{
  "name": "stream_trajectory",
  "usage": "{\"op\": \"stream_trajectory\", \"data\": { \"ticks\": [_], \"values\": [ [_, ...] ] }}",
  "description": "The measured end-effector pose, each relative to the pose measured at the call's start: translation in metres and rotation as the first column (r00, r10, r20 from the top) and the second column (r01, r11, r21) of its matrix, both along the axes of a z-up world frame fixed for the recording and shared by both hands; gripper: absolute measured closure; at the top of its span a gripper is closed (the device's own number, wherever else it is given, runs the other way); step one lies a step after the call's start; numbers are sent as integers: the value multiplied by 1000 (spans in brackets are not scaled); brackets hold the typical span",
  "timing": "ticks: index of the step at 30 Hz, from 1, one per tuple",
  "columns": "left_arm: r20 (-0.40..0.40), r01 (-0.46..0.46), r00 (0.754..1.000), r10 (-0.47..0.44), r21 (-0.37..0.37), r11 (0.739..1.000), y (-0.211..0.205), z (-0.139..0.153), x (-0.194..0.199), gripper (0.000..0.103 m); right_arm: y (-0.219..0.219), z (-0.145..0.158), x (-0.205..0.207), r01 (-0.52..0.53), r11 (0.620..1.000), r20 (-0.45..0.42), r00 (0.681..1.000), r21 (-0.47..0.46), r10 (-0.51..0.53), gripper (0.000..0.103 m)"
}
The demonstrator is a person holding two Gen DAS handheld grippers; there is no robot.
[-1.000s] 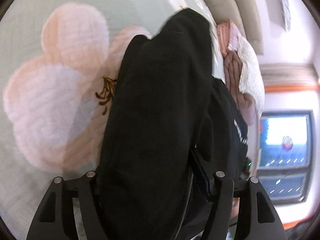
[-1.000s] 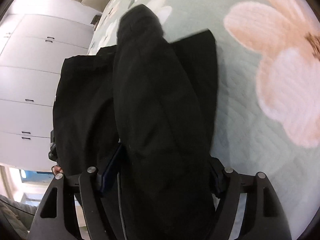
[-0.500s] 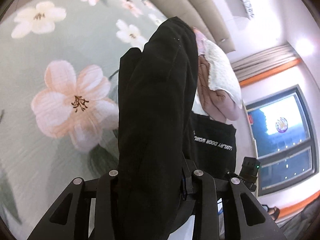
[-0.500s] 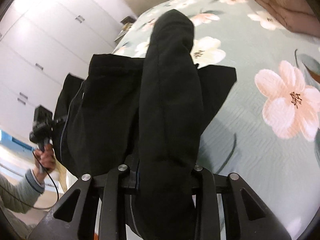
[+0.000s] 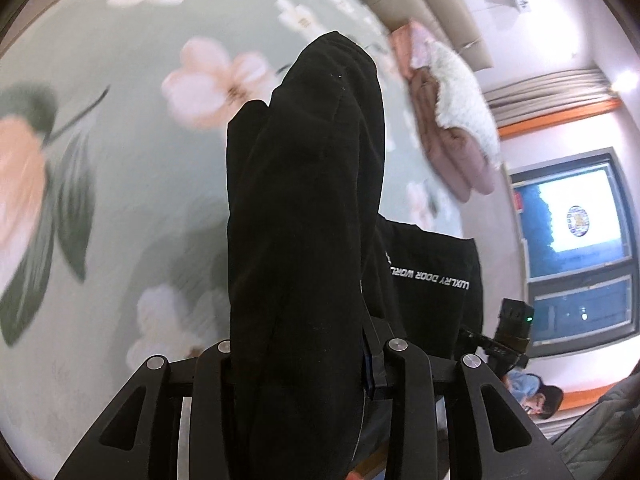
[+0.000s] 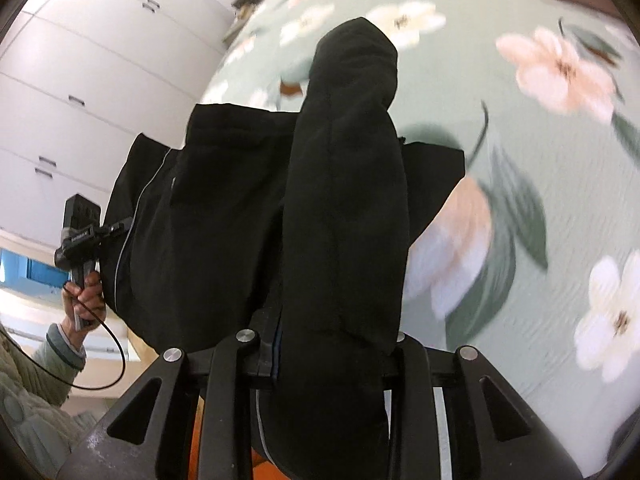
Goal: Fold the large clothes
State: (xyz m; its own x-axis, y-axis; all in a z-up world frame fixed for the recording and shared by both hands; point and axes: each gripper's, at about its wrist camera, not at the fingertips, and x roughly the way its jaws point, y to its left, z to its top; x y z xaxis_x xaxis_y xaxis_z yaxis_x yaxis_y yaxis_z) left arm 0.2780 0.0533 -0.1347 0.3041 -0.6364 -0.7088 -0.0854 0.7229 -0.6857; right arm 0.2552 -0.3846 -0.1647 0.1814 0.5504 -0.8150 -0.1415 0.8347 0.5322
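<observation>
— Look, she's hoisted it. A second ago the black jacket (image 5: 304,208) was low over the floral bedspread (image 5: 120,152), one big pink flower filling the left wrist view; now the flowers look small and smeared, so both hands have gone up and are on the move.

— Both tools holding?

— Yes. The left gripper (image 5: 306,356) is pinched together on a thick fold of the cloth, and the right gripper (image 6: 320,344) is clamped on another fold the same way. The jaws also sit closer together than they did a second ago.

— So where's the garment now?

— Hanging between the two grippers, above the bedspread (image 6: 560,200), its white lettering (image 5: 430,280) on the drooping panel. In the right wrist view her left hand (image 6: 86,300) shows beside the hanging cloth.

— Meaning?

— I'd guess she's lifting it clear to shake it flat before laying it down. No fold made yet, as far as I can see. The pink bedding (image 5: 452,152) stays heaped by the headboard.
</observation>
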Motion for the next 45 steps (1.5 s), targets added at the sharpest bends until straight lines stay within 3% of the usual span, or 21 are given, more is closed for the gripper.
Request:
{"op": "stream_trajectory", "data": {
  "ticks": [3, 6, 9, 12, 15, 16, 17, 18, 19, 22, 23, 26, 29, 32, 33, 35, 38, 40, 43, 45],
  "values": [
    [-1, -33, 999, 33, -1, 999, 15, -40, -17, 66, -9, -28, -12, 6, 999, 21, 1000, -32, -5, 71],
    [-7, -102, 995, 102, -69, 992, 40, -82, -28, 65, -27, -48, -15, 40, 999, 55, 998, -5, -40, 69],
    [37, -153, 987, 158, -116, 981, 56, -115, -41, 54, -24, -54, -18, 66, 997, 103, 993, -32, -62, 60],
    [106, -165, 976, 188, -188, 968, 63, -130, -56, 49, -47, -53, -70, 157, 982, 144, 980, -107, -141, 51],
    [136, -179, 969, 204, -176, 968, 74, -124, -74, 49, -54, -34, -97, 305, 921, 182, 947, -242, -266, 37],
    [136, -196, 967, 214, -134, 971, 79, -115, -82, 49, -52, -25, -108, 335, 887, 209, 937, -318, -279, 37],
    [134, -214, 966, 223, -79, 974, 84, -103, -89, 49, -45, -6, -123, 367, 822, 260, 925, -435, -276, 37],
    [140, -222, 965, 223, -24, 975, 87, -88, -97, 49, -37, 12, -132, 386, 786, 306, 915, -483, -262, 36],
    [166, -222, 963, 213, 40, 974, 89, -71, -103, 49, -27, 31, -138, 399, 779, 350, 904, -483, -246, 36],
    [295, -224, 941, 165, 181, 958, 80, -22, -117, 49, 14, 78, -141, 394, 842, 433, 874, -369, -220, 36],
    [349, -219, 927, 141, 195, 956, 69, -5, -120, 49, 32, 81, -138, 378, 858, 440, 874, -347, -207, 36],
    [405, -151, 912, 66, 182, 972, 25, 8, -113, 48, 84, 71, -126, 332, 877, 438, 885, -348, -161, 37],
    [356, -56, 934, -41, 259, 964, -33, -13, -86, 48, 121, 28, -102, 286, 868, 395, 911, -406, -116, 43],
    [287, -22, 952, -107, 414, 910, -71, -50, -58, 48, 123, -38, -52, 266, 886, 248, 952, -381, -179, 41],
    [258, -19, 961, -102, 428, 904, -75, -65, -51, 48, 118, -47, -47, 284, 894, 243, 948, -347, -207, 41],
    [276, -71, 961, -36, 367, 927, -68, -80, -43, 48, 116, -44, -48, 290, 905, 228, 947, -310, -225, 41],
    [259, -62, 965, -50, 408, 911, -76, -68, -42, 48, 110, -34, -55, 288, 913, 234, 946, -288, -225, 41],
    [282, -58, 957, -71, 425, 903, -83, -56, -49, 48, 105, -16, -81, 291, 918, 272, 937, -268, -218, 41],
    [322, -26, 939, -118, 410, 912, -94, -41, -80, 48, 102, -9, -122, 317, 895, 295, 929, -315, -225, 40],
    [318, -8, 938, -141, 425, 905, -100, -41, -92, 48, 104, -22, -138, 322, 876, 268, 935, -360, -233, 39]
  ]
}}
